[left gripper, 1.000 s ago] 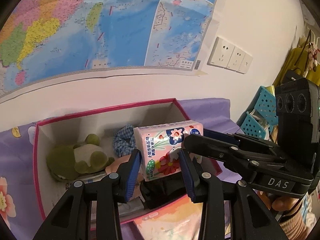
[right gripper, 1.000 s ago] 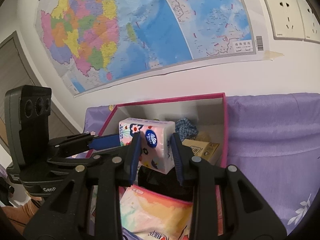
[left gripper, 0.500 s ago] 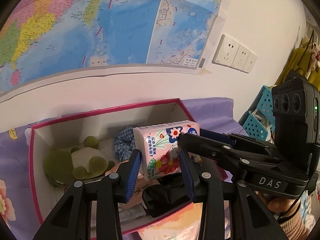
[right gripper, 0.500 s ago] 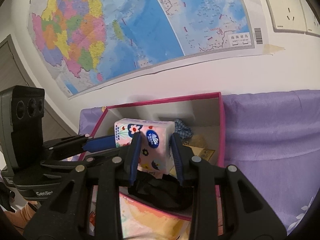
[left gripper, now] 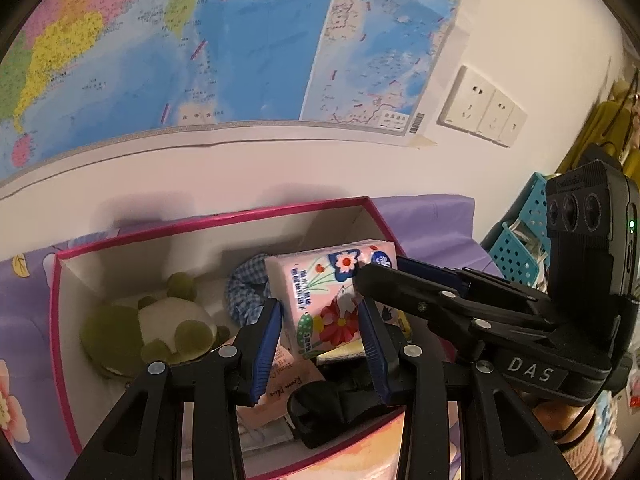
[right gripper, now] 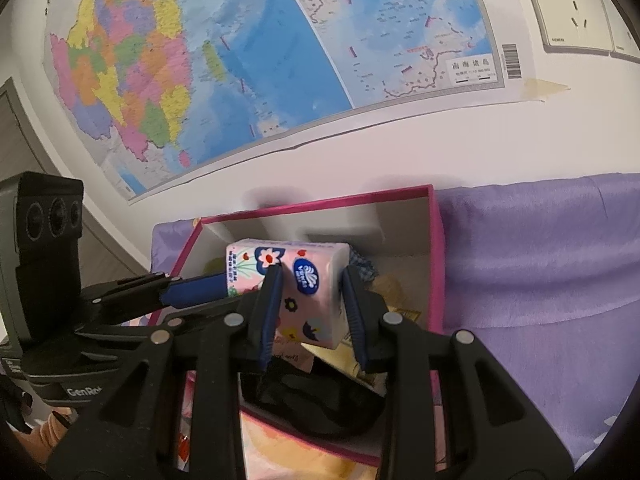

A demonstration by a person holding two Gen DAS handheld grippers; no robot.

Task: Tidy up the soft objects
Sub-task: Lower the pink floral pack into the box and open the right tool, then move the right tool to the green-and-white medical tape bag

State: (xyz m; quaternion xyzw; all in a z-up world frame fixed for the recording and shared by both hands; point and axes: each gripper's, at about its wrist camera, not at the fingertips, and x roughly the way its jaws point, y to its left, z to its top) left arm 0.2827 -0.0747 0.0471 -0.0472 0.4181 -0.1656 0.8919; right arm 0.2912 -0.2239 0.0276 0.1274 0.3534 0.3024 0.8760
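Indoors — purple cloth (right gripper: 540, 264), wall map (left gripper: 220, 52) behind. Both left gripper (left gripper: 320, 336) and right gripper (right gripper: 310, 300) clamp the tissue pack (right gripper: 304, 280) above the pink box (left gripper: 208, 220) — now nearer its back wall.

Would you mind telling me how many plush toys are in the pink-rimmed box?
1: a green and white plush frog lies at the left end of the box, left of the tissue pack that both grippers flank. Others may be hidden beneath the pack and grippers.
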